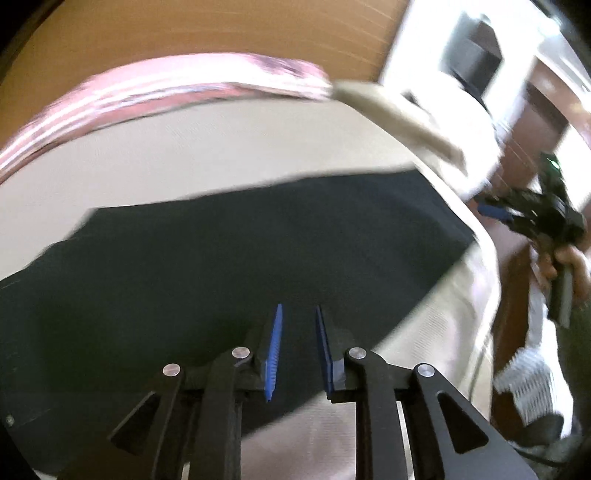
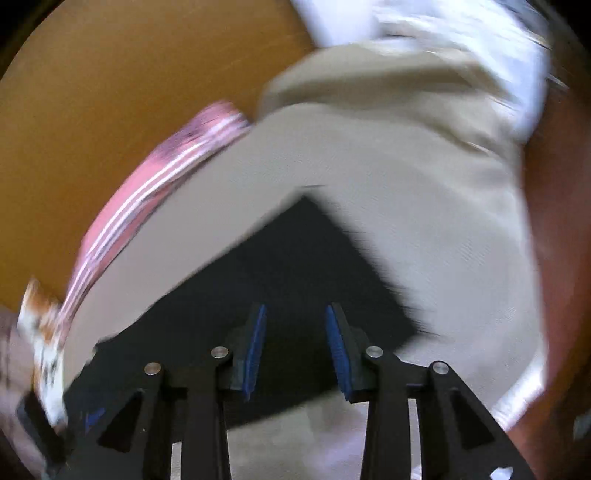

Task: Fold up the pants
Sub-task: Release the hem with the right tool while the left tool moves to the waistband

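Observation:
Dark pants (image 1: pixel 240 251) lie flat on a beige sheet (image 1: pixel 221 155), folded into a broad slab with a straight far edge. My left gripper (image 1: pixel 298 308) hovers over their near part, blue pads a small gap apart, nothing between them. In the right wrist view the pants (image 2: pixel 295 258) show a sharp corner pointing away. My right gripper (image 2: pixel 296 308) hangs above them, jaws open wider and empty. From the left wrist view the right gripper (image 1: pixel 532 218) appears off the bed's right edge, held by a hand (image 1: pixel 569 262). Both views are motion-blurred.
A pink striped cloth (image 1: pixel 166 92) runs along the sheet's far edge, also seen as the pink cloth (image 2: pixel 147 195). Behind it is a brown wooden surface (image 1: pixel 184 29). A beige folded item (image 1: pixel 399 110) and white fabric (image 2: pixel 461 44) lie at the far right. The bed edge (image 1: pixel 487 258) drops off at right.

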`<state>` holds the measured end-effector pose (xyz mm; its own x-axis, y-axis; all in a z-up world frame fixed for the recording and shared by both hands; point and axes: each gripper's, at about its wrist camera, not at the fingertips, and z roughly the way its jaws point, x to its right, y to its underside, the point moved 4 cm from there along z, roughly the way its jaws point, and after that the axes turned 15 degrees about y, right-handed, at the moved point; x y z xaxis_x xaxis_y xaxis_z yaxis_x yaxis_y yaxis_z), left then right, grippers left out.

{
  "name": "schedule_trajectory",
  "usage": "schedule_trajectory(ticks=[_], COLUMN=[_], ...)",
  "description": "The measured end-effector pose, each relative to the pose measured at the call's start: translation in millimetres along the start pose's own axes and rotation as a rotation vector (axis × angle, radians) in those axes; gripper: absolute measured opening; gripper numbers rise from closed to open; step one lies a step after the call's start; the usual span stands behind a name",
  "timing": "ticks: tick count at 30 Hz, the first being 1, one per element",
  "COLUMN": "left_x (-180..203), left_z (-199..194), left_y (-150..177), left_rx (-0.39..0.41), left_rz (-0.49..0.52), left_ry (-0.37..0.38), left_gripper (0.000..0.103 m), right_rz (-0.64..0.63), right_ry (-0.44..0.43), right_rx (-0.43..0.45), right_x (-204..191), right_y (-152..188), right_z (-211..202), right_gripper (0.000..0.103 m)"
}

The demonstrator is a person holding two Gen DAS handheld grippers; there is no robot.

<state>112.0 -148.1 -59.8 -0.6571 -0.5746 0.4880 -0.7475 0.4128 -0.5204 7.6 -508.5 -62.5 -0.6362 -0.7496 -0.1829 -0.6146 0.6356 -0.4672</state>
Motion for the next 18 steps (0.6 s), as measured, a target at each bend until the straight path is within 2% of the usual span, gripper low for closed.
schedule_trajectory(ticks=[3,6,9,12,15,18], left_x=[-48.5,-86.0,-112.5,-131.5,-131.7,-129.8], left_z=[-29.8,-50.6,-58.2,-56.2,-63.7,-69.6], left_y=[-1.8,4.1,17.2,37.6,53.7,64.1], left_rx=[0.065,0.101,0.094,0.054,0.071,0.077], left_rz=[-0.099,-0.151,-0.191,-0.24,-0.244,-0.256], left_ry=[-0.098,-0.189,-0.231,-0.233,-0.192,-0.165], left_gripper=[0.02,0.021,0.021,0.02,0.02,0.02], right_rz=[-0.16,-0.32,-0.456,-0.567,-0.647,-0.694], right_ry=[-0.088,-0.202,-0.301,-0.378,-0.43,-0.449], right_rx=[-0.034,-0.095,-0.165,-0.232,-0.297,-0.343], right_x=[-72.9,-162.3,-243.0,-306.0,-362.1,-400.5], right_y=[2.6,10.8,28.6,53.3,73.4,83.6], right_z=[13.3,34.4,53.6,68.3,84.1,102.4], right_gripper=[0.033,0.033,0.033,0.034,0.035,0.044])
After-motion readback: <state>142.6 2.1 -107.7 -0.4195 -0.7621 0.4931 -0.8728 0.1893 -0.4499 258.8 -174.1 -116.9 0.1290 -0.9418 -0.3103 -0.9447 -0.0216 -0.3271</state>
